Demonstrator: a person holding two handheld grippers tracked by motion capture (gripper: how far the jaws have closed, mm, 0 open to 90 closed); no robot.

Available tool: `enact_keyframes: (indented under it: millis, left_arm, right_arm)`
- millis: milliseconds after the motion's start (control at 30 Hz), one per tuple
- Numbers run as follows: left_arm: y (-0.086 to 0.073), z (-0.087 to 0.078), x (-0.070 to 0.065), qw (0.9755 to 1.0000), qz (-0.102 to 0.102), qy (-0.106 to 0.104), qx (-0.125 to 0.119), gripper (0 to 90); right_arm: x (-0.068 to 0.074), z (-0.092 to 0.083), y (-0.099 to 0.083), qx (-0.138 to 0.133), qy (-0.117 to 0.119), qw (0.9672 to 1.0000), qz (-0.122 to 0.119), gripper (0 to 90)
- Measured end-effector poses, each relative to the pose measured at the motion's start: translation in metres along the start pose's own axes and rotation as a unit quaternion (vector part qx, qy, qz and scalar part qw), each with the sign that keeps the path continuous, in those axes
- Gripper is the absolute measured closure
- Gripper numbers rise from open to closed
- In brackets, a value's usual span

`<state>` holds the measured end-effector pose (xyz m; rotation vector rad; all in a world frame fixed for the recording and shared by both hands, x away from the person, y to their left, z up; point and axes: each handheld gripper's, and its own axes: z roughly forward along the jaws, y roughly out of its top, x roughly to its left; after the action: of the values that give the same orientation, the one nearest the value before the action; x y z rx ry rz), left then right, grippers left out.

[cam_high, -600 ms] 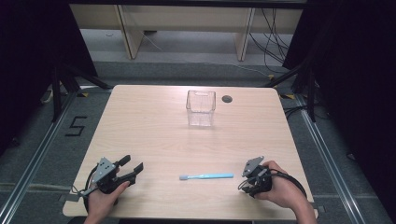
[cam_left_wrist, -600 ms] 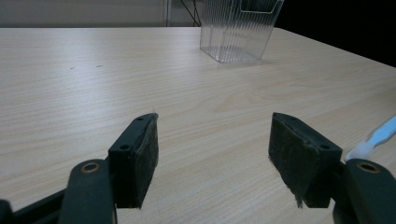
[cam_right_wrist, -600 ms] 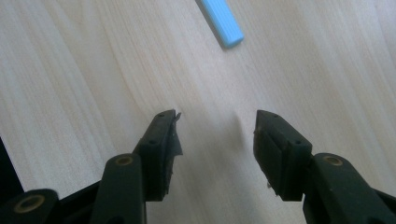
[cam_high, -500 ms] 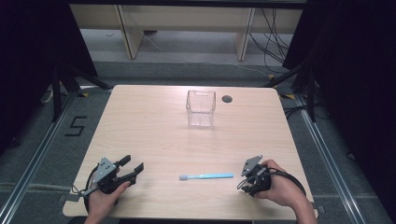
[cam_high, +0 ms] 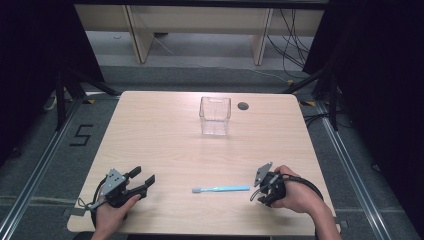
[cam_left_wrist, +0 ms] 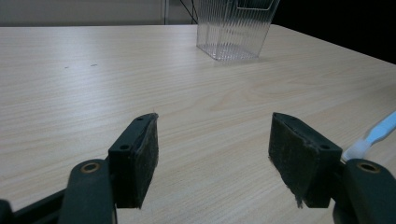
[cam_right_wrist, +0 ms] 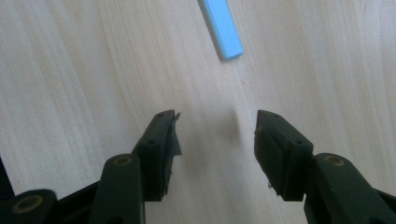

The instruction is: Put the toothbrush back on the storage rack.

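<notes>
A light blue toothbrush (cam_high: 222, 189) lies flat near the table's front edge, its white head toward the left. My right gripper (cam_high: 256, 191) is just beyond the handle end, open and empty; in the right gripper view the handle tip (cam_right_wrist: 221, 28) lies a little ahead of the open jaws (cam_right_wrist: 215, 135). At the front left my left gripper (cam_high: 144, 178) is open with nothing between its pads, and its own view (cam_left_wrist: 212, 154) catches the brush head (cam_left_wrist: 371, 137) at the right edge. A clear plastic container (cam_high: 215, 116) stands upright at the table's far middle, also seen ahead in the left gripper view (cam_left_wrist: 233, 25).
A small dark round hole (cam_high: 243, 106) sits in the wooden table (cam_high: 160, 135) to the right of the container. Dark floor and metal rails surround the table; shelving legs stand behind it.
My right gripper has edged slightly to the left, closer to the toothbrush handle. The left gripper and the toothbrush have kept still.
</notes>
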<state>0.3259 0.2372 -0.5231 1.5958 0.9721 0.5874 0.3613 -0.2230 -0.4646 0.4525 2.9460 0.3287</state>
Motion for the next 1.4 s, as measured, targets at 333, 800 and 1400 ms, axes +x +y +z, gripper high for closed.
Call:
enact_keyframes:
  millis: [333, 800, 1400]
  left_arm:
    - [-0.001, -0.002, -0.002, 0.9999, 0.003, -0.010, -0.002, 32.7]
    - [-0.001, -0.002, -0.002, 0.9999, 0.004, -0.010, -0.002, 32.7]
    - [-0.001, -0.002, -0.002, 0.9999, 0.007, -0.013, -0.003, 32.8]
  right_arm:
    - [-0.010, 0.002, 0.026, 0.047, 0.003, 0.9979, -0.044, 50.0]
    - [-0.020, 0.018, 0.074, 0.098, 0.048, 0.9887, -0.103, 53.4]
    - [-0.011, 0.034, 0.125, 0.099, 0.066, 0.9794, -0.164, 62.7]
